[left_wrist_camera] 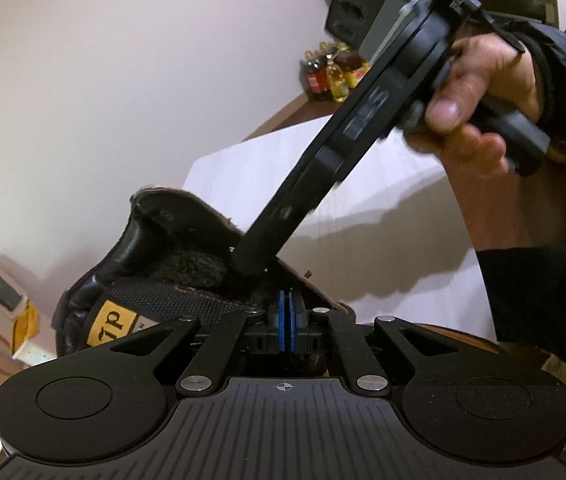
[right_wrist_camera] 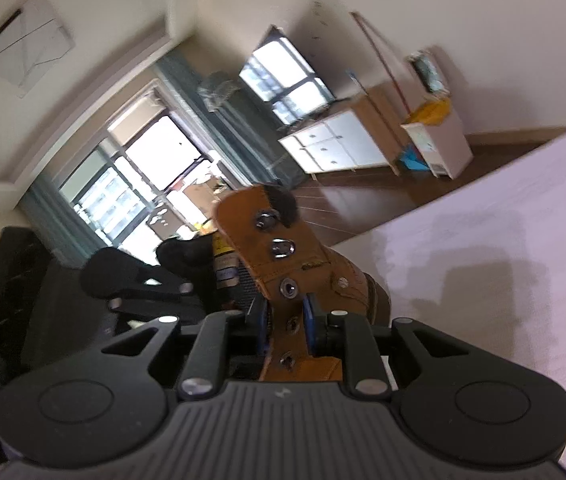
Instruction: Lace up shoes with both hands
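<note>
A brown leather boot [left_wrist_camera: 155, 240] with dark fur lining stands on the white table [left_wrist_camera: 363, 184]. Its mesh tongue [left_wrist_camera: 163, 300] carries a yellow label. My left gripper [left_wrist_camera: 286, 316] is shut just over the boot's opening, blue pads together, with nothing showing between them. My right gripper [left_wrist_camera: 250, 263], held in a person's hand [left_wrist_camera: 475, 92], slants down from the upper right to the boot's collar. In the right wrist view the right gripper [right_wrist_camera: 286, 326] is shut on the tan eyelet flap [right_wrist_camera: 275, 240], one blue pad on each side. Metal eyelets [right_wrist_camera: 289, 289] run up the flap. No lace is visible.
Several bottles [left_wrist_camera: 335, 72] and a black box [left_wrist_camera: 359, 4] stand on a wooden surface behind the table. A dark sleeve [left_wrist_camera: 543, 300] fills the right edge. White drawers [right_wrist_camera: 335, 144], a bright window [right_wrist_camera: 155, 160] and bare wooden floor [right_wrist_camera: 363, 200] lie beyond.
</note>
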The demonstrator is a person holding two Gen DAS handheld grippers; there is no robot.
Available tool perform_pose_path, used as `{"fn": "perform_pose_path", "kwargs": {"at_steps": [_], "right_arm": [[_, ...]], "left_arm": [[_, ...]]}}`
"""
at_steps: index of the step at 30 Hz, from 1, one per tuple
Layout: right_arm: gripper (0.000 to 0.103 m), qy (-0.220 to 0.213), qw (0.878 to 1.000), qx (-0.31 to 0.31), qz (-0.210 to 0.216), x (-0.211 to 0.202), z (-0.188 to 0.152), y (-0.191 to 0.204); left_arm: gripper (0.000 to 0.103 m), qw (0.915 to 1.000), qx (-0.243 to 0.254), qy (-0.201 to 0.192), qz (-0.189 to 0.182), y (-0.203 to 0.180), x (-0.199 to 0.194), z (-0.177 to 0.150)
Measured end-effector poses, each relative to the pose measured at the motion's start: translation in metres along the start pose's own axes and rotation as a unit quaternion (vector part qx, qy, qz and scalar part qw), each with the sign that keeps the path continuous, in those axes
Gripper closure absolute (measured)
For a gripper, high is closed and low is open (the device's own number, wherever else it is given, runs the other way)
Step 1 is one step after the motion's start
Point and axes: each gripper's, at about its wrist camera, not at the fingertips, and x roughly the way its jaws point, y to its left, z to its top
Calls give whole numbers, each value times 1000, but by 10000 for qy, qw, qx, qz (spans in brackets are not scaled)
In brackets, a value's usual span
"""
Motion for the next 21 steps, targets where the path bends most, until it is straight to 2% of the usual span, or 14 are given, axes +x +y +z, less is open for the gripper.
{"fn": "perform_pose_path", "kwargs": {"at_steps": [3, 6, 9, 13, 18, 20, 21], "right_arm": [[79, 92, 9976, -677, -91, -14, -4, 7], [79, 336, 9902, -1348, -138, -18, -9, 18], [79, 480, 9848, -1664, -125, -11, -11, 25], [80, 583, 9843, -1666, -61, 4, -12, 24], [85, 626, 9873, -1451, 179, 18, -13, 15], [100, 660, 9884, -1333, 317, 19, -13, 10], [100, 659, 9893, -1244, 391, 19, -14, 8]], "left_arm": [[100, 10000, -14, -42, 4, 0, -1, -4], [100, 9999, -24, -100, 14, -1, 1, -6], [100, 9999, -66, -150, 16, 0, 2, -6], [100, 9999, -69, -151, 33, 2, 2, -7], [100, 9999, -78, -135, 58, 1, 1, -5], [99, 9998, -104, -152, 47, 1, 0, -6], [99, 9998, -122, -163, 42, 1, 0, -7]]}}
